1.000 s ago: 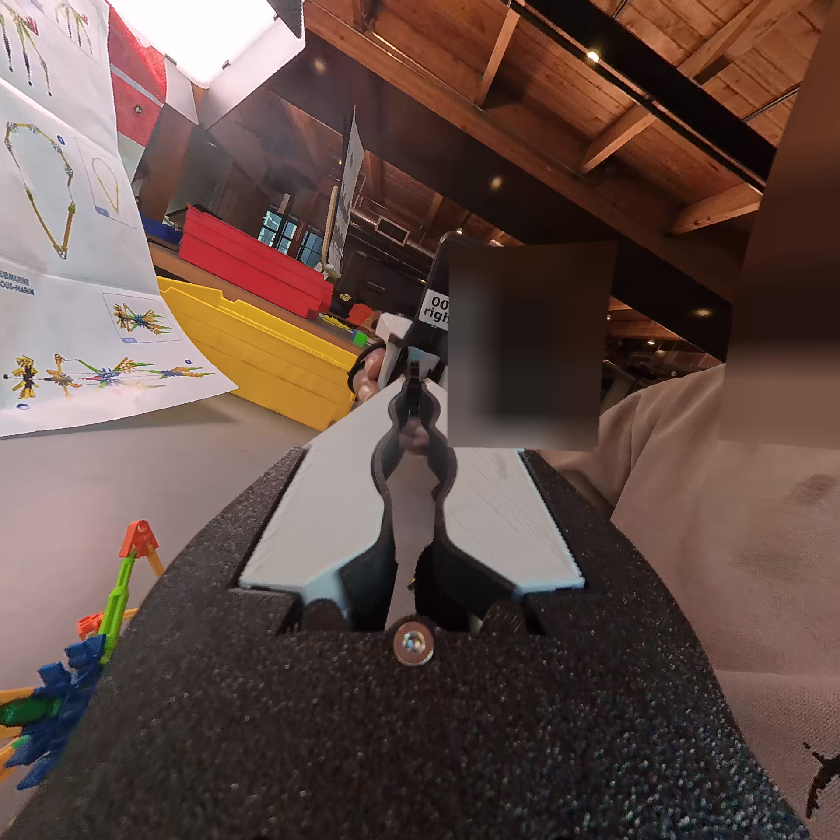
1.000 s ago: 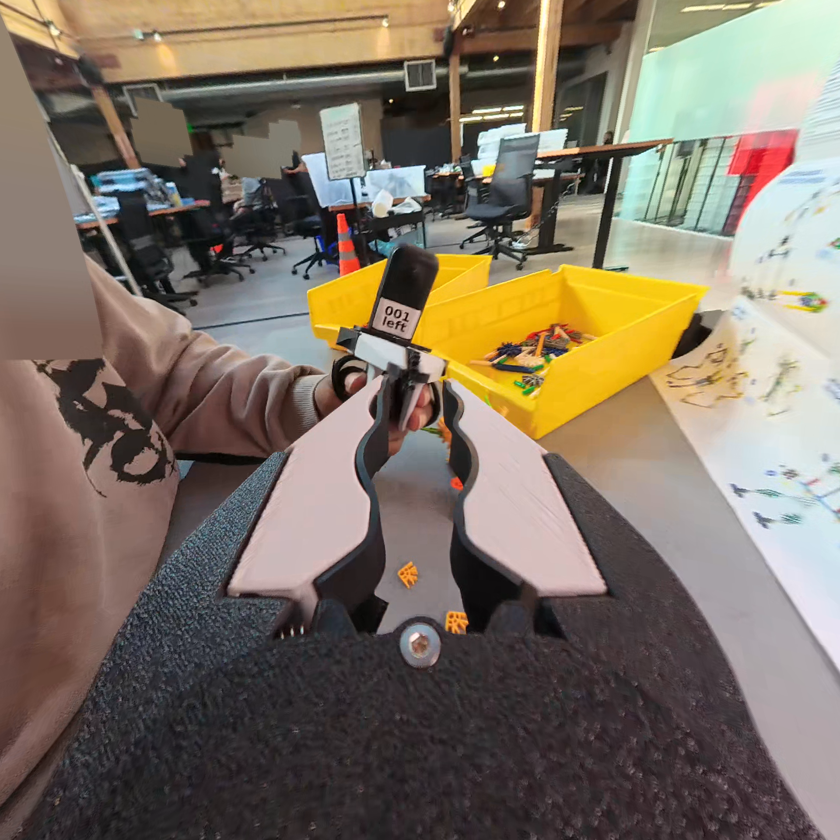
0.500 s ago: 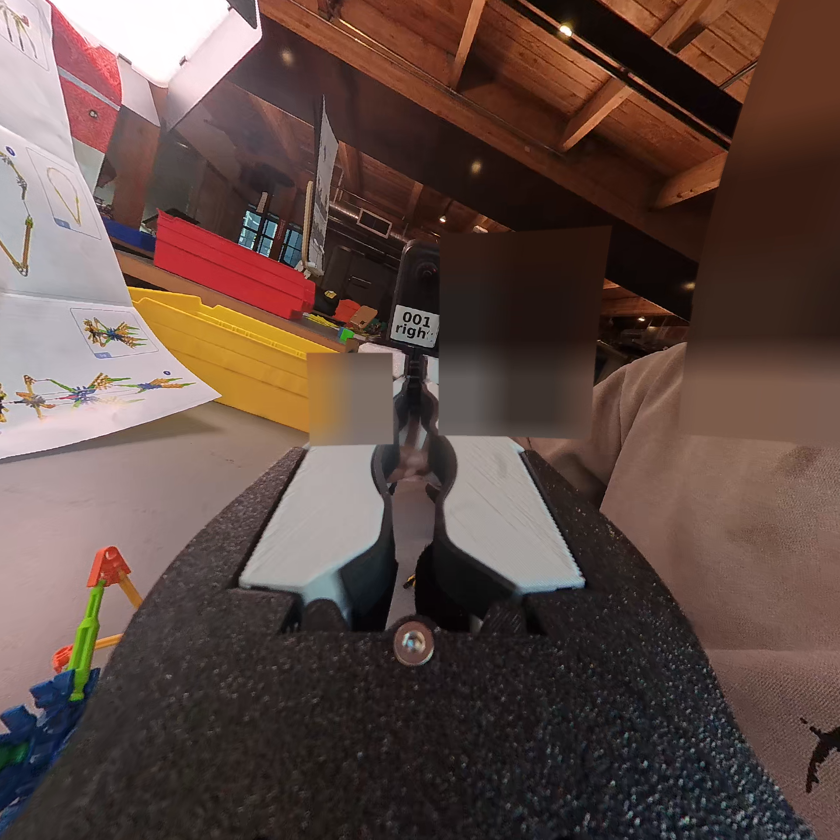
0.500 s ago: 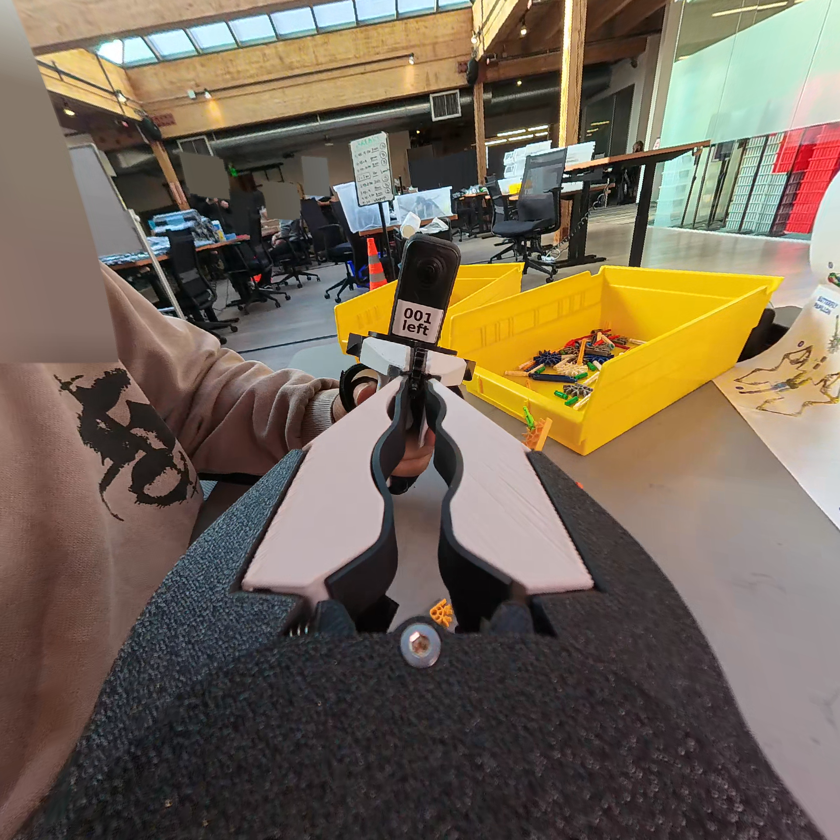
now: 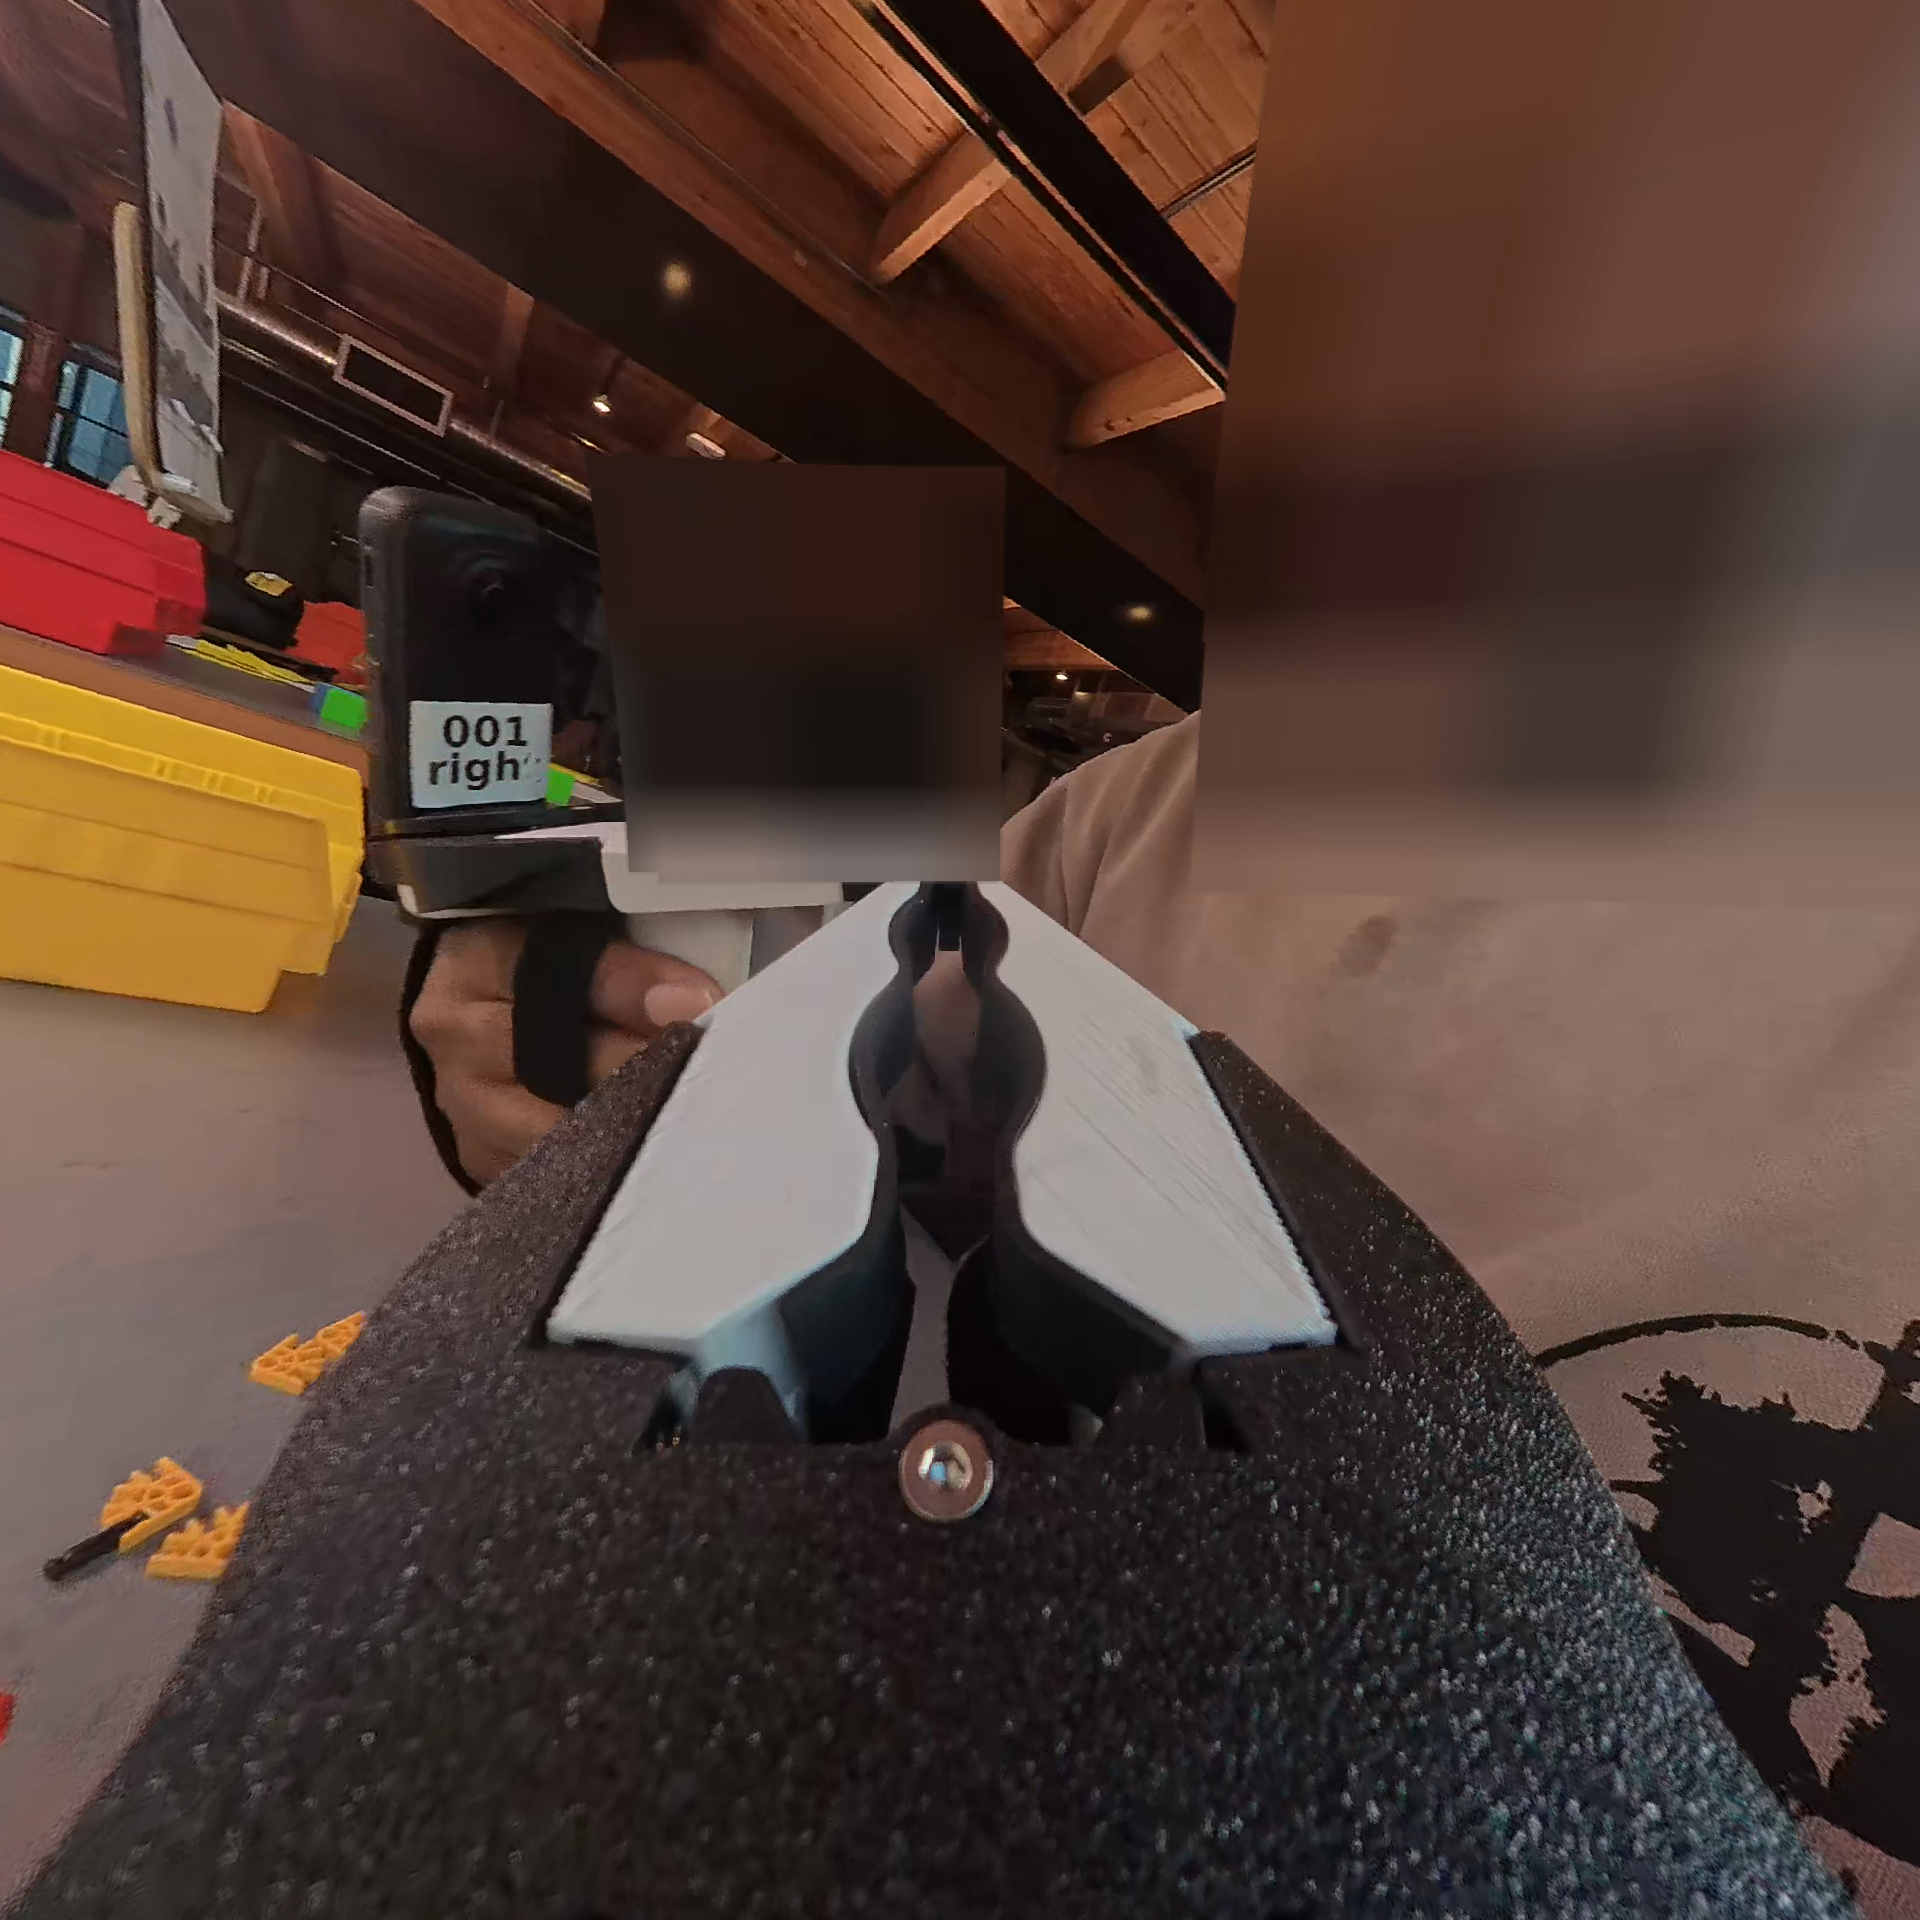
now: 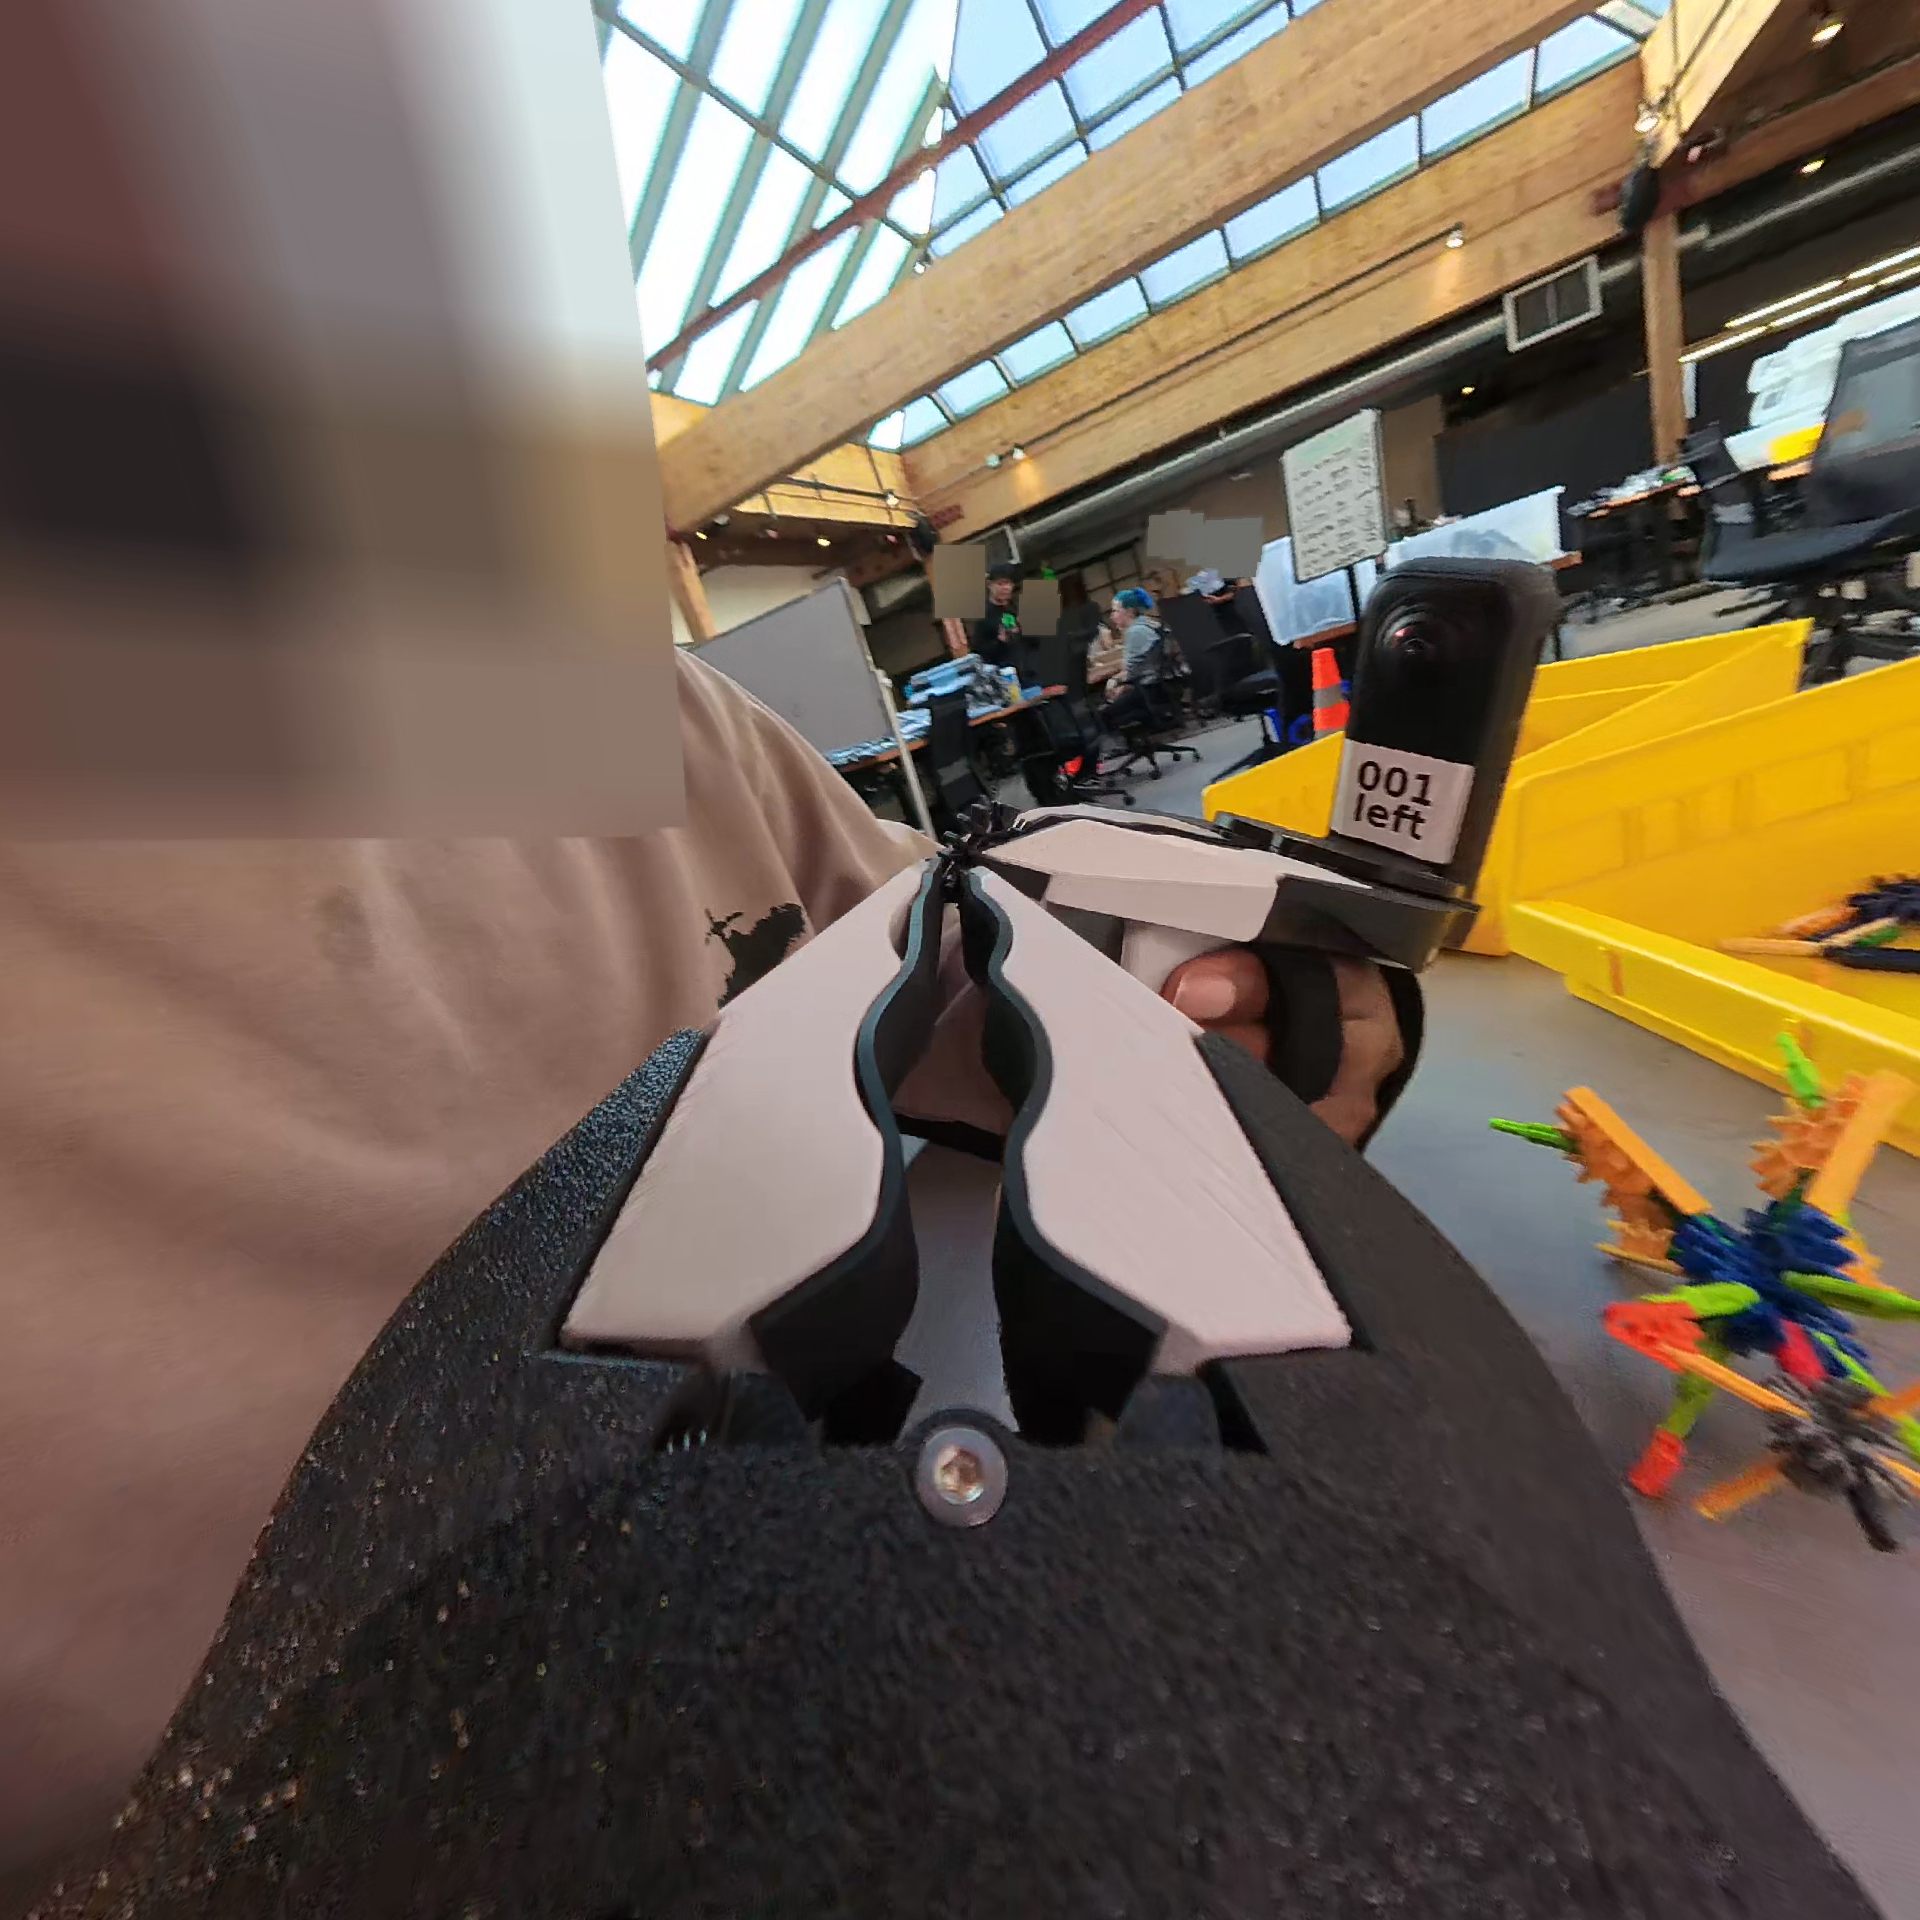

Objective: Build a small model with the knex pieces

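My left gripper (image 5: 941,916) is shut, and a small black piece (image 5: 948,932) shows between its tips. My right gripper (image 6: 951,881) is shut too, its tips on a small black spiky connector (image 6: 971,831). The two grippers meet tip to tip in the air above the grey table (image 5: 156,1195), close to the person's beige sweatshirt (image 6: 312,1039). The left gripper also shows in the right wrist view (image 6: 997,847), with a hand around its handle. Whether both hold one piece I cannot tell.
A model of coloured rods and connectors (image 6: 1787,1288) lies on the table at the right. Loose orange connectors (image 5: 307,1361) lie at the left. Yellow bins (image 6: 1714,831) stand behind, one holding rods. Red bins (image 5: 83,561) sit farther back. Both grippers' tips are close together, under 4 cm apart.
My right gripper has shut from open. Both grippers have swung towards the person's chest and tilted up, and now meet tip to tip. The paper sheet has left both views.
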Demonstrator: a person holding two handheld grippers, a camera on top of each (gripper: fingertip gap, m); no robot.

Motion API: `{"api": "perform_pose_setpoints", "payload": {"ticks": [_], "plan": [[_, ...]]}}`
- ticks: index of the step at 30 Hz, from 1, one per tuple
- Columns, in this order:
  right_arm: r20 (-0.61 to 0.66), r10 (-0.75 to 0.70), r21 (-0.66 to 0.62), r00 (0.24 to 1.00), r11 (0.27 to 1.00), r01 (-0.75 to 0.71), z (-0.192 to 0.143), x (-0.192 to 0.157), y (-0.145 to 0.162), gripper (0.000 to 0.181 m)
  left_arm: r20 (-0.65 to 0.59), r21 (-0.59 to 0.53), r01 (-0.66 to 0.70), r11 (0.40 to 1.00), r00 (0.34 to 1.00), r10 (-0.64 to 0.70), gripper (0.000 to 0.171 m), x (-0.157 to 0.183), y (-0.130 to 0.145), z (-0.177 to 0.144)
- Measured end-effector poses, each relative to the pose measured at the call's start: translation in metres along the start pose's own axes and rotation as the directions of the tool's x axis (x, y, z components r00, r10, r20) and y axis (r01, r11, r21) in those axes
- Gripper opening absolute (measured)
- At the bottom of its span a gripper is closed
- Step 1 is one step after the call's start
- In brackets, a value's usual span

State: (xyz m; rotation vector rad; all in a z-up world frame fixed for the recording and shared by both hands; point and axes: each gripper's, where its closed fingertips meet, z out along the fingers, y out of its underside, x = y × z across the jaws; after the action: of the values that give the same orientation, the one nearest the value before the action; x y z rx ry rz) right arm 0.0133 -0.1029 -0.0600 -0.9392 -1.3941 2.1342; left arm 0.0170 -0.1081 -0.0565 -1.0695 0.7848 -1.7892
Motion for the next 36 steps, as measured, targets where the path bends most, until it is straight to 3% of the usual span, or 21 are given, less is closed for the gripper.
{"api": "perform_pose_setpoints", "payload": {"ticks": [8,11,14,15,17,19,21,23,26,31,34,36], "plan": [[0.254,0.122,0.051,0.959,0.989,-0.139,0.011,-0.03,0.003,0.0,-0.217,0.003,0.168,0.986,0.962,-0.164,0.003,0.025,0.005,0.01],[0.15,0.057,0.048,0.987,0.997,-0.065,0.001,-0.017,-0.005,0.0,-0.069,0.015,0.092,0.996,0.994,-0.09,0.003,0.006,0.0,0.003],[-0.187,-0.138,-0.045,0.973,0.99,0.132,-0.026,0.025,-0.021,0.0,0.291,-0.033,-0.057,0.998,0.955,0.064,0.002,-0.042,-0.005,-0.017],[-0.352,-0.223,-0.107,0.909,0.974,0.198,-0.042,0.047,-0.029,0.0,0.402,-0.077,-0.099,0.992,0.908,0.122,0.002,-0.057,-0.005,-0.027],[-0.618,-0.367,-0.245,0.696,0.93,0.273,-0.089,0.08,-0.051,0.0,0.557,-0.175,-0.146,0.974,0.801,0.22,0.003,-0.08,-0.003,-0.042],[-0.791,-0.502,-0.43,0.35,0.863,0.265,-0.156,0.101,-0.077,0.0,0.637,-0.232,-0.158,0.96,0.721,0.272,0.003,-0.092,-0.001,-0.052],[-0.797,-0.603,-0.594,0.026,0.791,0.149,-0.224,0.101,-0.097,0.001,0.674,-0.25,-0.155,0.956,0.681,0.287,0.003,-0.098,0.0,-0.057],[-0.713,-0.666,-0.682,-0.219,0.731,-0.006,-0.285,0.087,-0.112,0.001,0.698,-0.266,-0.152,0.952,0.651,0.299,0.003,-0.103,0.0,-0.061],[-0.646,-0.664,-0.642,-0.376,0.739,-0.203,-0.356,0.065,-0.114,0.001,0.74,-0.261,-0.146,0.954,0.604,0.295,0.003,-0.108,-0.003,-0.069],[-0.687,-0.566,-0.425,-0.455,0.821,-0.381,-0.441,0.045,-0.082,0.004,0.765,-0.242,-0.134,0.961,0.583,0.274,0.003,-0.111,-0.004,-0.075],[-0.696,-0.523,-0.384,-0.492,0.85,-0.36,-0.456,0.041,-0.08,0.026,0.761,-0.249,-0.135,0.959,0.585,0.28,0.003,-0.111,-0.003,-0.073],[-0.718,-0.499,-0.425,-0.486,0.867,-0.262,-0.441,0.043,-0.095,0.03,0.759,-0.257,-0.136,0.957,0.584,0.287,0.003,-0.111,-0.002,-0.072]]}}
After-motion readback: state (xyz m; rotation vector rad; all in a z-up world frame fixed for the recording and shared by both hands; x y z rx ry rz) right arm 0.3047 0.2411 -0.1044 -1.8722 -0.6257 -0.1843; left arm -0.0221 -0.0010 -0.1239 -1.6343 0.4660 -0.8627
